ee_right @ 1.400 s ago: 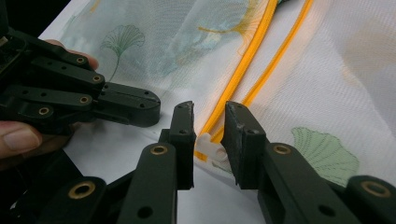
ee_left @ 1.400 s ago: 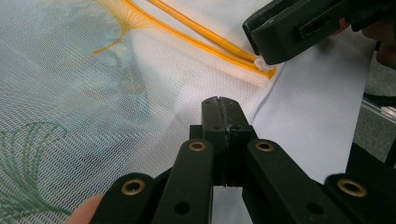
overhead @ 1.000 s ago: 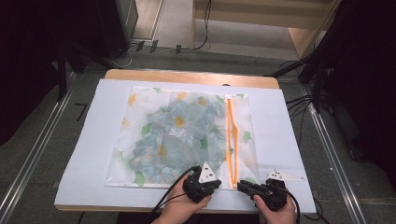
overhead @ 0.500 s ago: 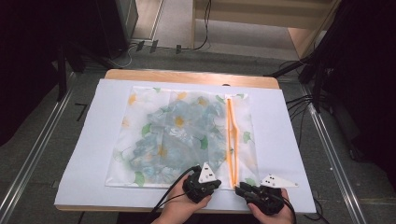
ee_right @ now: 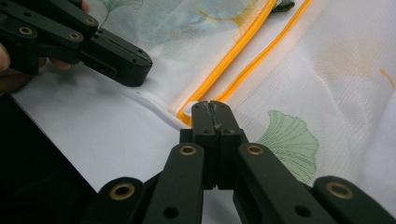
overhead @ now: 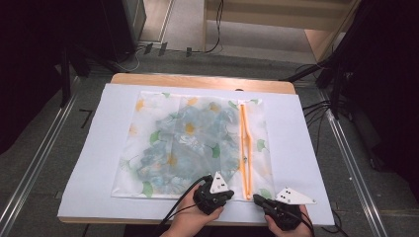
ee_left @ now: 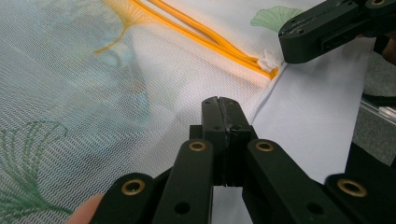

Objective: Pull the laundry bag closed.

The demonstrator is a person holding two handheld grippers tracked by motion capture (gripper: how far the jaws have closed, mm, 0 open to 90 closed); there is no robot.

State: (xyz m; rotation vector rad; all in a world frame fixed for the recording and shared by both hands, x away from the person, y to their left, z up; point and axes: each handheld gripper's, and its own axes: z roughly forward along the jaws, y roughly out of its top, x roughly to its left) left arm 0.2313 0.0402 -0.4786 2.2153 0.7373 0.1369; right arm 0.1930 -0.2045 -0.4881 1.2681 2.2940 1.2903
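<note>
1. Starting at the near table edge: two hands, one gripper each. Left hand (overhead: 190, 223) holds the left gripper (overhead: 216, 193); right hand (overhead: 286, 228) holds the right gripper (overhead: 258, 199).
2. Left gripper (ee_left: 223, 106): jaws pressed together, tips over the near hem of the mesh bag (ee_left: 93, 93). Cannot tell whether mesh is pinched between them.
3. Right gripper (ee_right: 212, 109): jaws together, tips at the near end of the orange zipper (ee_right: 233, 51), just beside the small white tab (ee_right: 189, 110) at the bag's corner. Cannot tell whether they hold anything.
4. Grippers sit near each other, left one to the left of the zipper end, right one at it.
5. One mesh bag (overhead: 192, 143), white, printed with green and yellow leaves, lies flat mid-table on one white sheet (overhead: 99, 163). Bluish contents show through the mesh.
6. One zipper (overhead: 245, 143), two orange lines running near to far along the bag's right side, parted in the middle.
7. One wooden table (overhead: 197, 80), edge showing beyond the sheet's far side.
8. Far floor: cables (overhead: 163, 48).
</note>
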